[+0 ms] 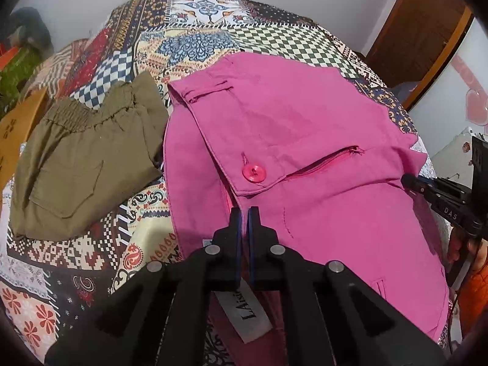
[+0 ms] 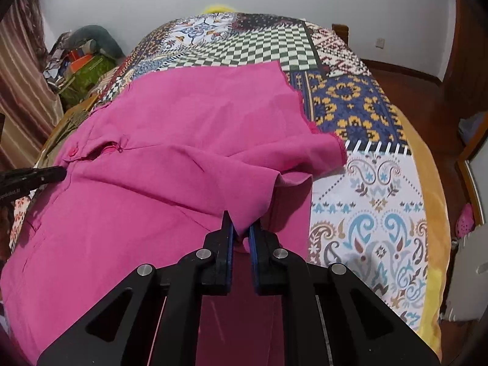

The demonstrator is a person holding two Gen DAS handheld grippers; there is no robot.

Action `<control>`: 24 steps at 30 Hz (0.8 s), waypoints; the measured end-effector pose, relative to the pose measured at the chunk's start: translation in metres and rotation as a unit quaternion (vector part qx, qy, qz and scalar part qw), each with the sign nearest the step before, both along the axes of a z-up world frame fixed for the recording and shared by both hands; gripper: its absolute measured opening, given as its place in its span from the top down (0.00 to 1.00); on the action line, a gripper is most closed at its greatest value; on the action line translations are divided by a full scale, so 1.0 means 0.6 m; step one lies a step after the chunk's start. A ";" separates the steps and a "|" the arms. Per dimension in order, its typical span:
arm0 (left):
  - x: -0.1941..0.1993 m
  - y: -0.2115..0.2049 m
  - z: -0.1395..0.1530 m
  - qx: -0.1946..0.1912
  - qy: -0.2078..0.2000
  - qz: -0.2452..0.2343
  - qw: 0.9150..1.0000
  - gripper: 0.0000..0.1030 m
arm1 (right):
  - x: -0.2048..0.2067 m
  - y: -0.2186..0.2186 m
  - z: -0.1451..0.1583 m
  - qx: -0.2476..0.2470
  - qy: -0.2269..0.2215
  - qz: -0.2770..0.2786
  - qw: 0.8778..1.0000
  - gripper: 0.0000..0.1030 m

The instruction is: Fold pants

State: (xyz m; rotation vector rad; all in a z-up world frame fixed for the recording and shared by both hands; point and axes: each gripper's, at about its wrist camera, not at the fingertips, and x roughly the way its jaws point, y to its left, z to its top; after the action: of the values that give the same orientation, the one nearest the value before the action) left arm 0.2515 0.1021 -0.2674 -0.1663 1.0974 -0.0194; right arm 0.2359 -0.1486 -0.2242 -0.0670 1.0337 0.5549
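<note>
The pink pants (image 1: 305, 140) lie part-folded on the patchwork bedspread (image 2: 366, 183). The left gripper (image 1: 244, 213) and right gripper (image 2: 241, 228) each pinch a near fabric edge. Further folding remains; olive shorts (image 1: 85, 158) lie folded alongside.

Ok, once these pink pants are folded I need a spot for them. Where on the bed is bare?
Bare bedspread lies right of the pink pants, out to the yellow edge, and beyond them toward the wall. The left is crowded: the olive pants lie beside the pink pair.
</note>
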 end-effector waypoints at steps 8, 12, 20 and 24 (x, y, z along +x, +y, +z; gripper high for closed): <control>-0.019 0.021 0.028 0.004 0.000 0.036 0.999 0.78 | -0.006 -0.007 0.035 -0.004 -0.010 -0.012 1.000 0.84; -0.024 0.023 0.052 0.025 -0.014 0.035 0.999 0.77 | -0.009 -0.017 0.059 0.007 -0.022 -0.023 0.999 0.80; -0.003 0.041 0.100 0.038 -0.053 0.036 0.997 0.59 | 0.005 -0.025 0.096 0.006 -0.053 -0.035 0.998 0.79; 0.018 0.047 0.100 0.035 -0.055 0.033 0.997 0.59 | 0.024 -0.028 0.099 0.012 -0.061 -0.046 0.997 0.61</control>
State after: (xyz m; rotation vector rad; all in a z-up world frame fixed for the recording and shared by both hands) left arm 0.2620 0.1304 -0.2077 -0.1374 0.9811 0.0674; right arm 0.2506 -0.1651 -0.1646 -0.0310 0.9059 0.4736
